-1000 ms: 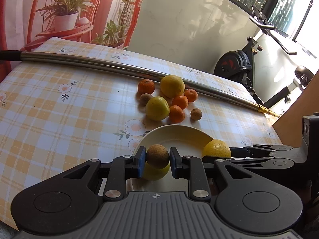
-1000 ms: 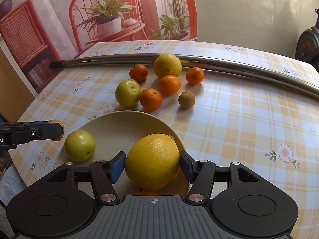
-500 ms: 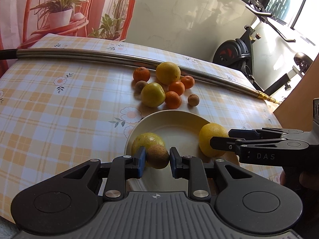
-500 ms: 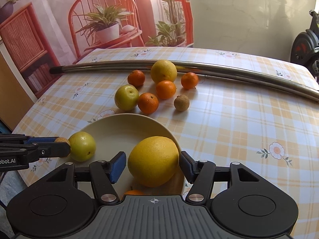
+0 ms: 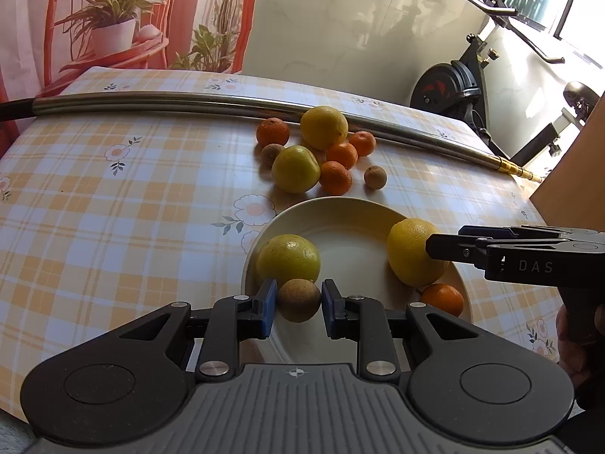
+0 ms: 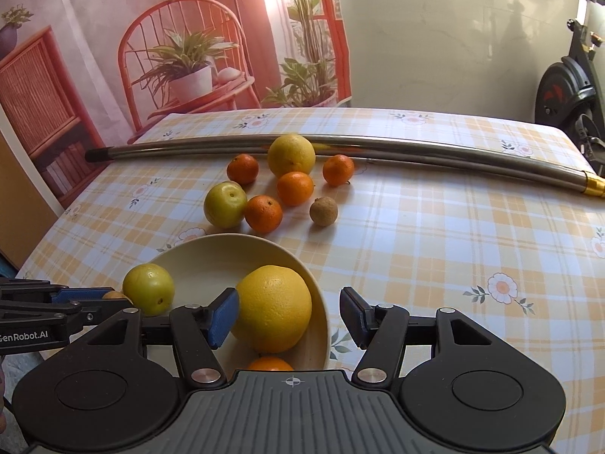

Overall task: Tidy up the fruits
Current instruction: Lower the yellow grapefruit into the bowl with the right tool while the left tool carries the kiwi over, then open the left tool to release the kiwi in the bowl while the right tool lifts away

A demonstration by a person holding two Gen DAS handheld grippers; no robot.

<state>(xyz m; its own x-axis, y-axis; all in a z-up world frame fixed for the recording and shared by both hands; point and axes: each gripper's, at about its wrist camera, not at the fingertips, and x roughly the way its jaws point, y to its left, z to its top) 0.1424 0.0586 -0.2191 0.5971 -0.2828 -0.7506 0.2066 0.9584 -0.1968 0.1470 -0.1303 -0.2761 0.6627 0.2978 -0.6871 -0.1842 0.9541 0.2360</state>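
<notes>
Cream bowl (image 5: 340,212) holds yellow citrus (image 5: 412,251), green fruit (image 5: 289,257), tangerine (image 5: 442,299).

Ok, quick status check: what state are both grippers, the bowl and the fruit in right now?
Left gripper: shut on the small brown fruit, at the bowl's near edge.
Right gripper: open, one pad clear of the big yellow fruit.
Big yellow fruit: resting in the bowl.
Bowl: upright, also holds a green fruit and a mandarin.
Eight loose fruits: on the tablecloth, outside the bowl.
</notes>
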